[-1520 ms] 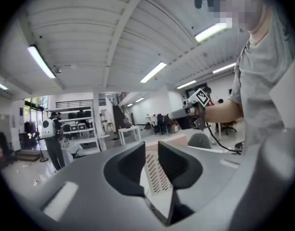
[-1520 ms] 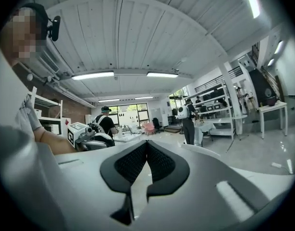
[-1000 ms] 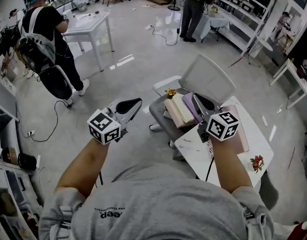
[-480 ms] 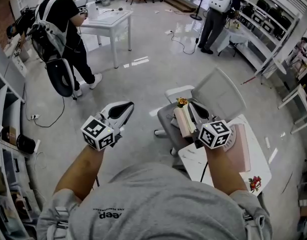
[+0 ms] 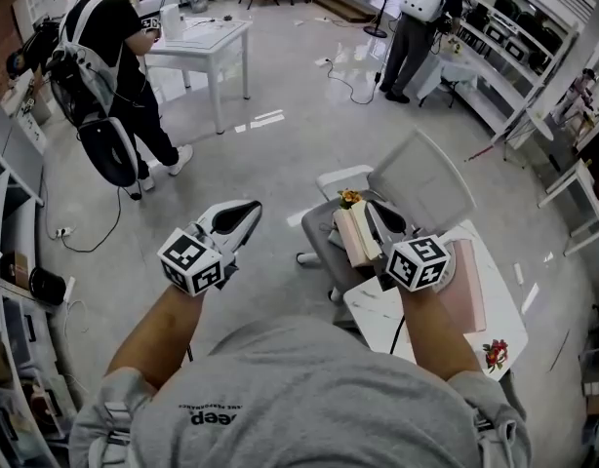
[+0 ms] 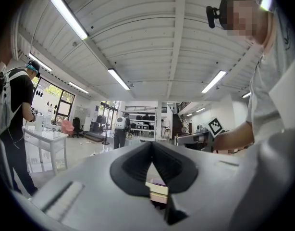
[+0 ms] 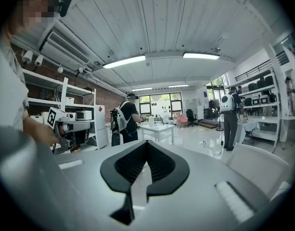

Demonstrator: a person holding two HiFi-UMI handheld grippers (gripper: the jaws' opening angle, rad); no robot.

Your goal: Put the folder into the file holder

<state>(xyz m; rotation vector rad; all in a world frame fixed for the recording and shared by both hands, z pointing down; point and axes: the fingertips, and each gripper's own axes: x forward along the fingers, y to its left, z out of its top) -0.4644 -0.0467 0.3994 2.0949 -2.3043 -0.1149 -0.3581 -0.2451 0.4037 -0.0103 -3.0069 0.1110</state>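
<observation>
A bundle of cream and purple folders [image 5: 355, 237] stands on the grey seat of a chair [image 5: 317, 230]; I cannot make out a separate file holder. A pink folder [image 5: 466, 291] lies on the small white table [image 5: 378, 310] to the right. My right gripper [image 5: 370, 207] hovers just above the bundle, jaws shut and empty, its tips meeting in the right gripper view [image 7: 146, 142]. My left gripper [image 5: 253, 206] hangs over the floor left of the chair, shut with nothing held. In the left gripper view [image 6: 151, 144] the folders [image 6: 157, 189] show through the gap below its closed tips.
The chair's white backrest [image 5: 422, 178] rises behind the folders, with a small flower [image 5: 350, 199] at their far end. A person with a backpack [image 5: 109, 66] stands by a white table [image 5: 197, 42] far left; another person [image 5: 415, 27] stands near shelves [image 5: 524, 57] at the back right.
Both grippers shifted a little, the right one moving left over the folder bundle, then held still over the last half second. The jaws stayed shut throughout.
</observation>
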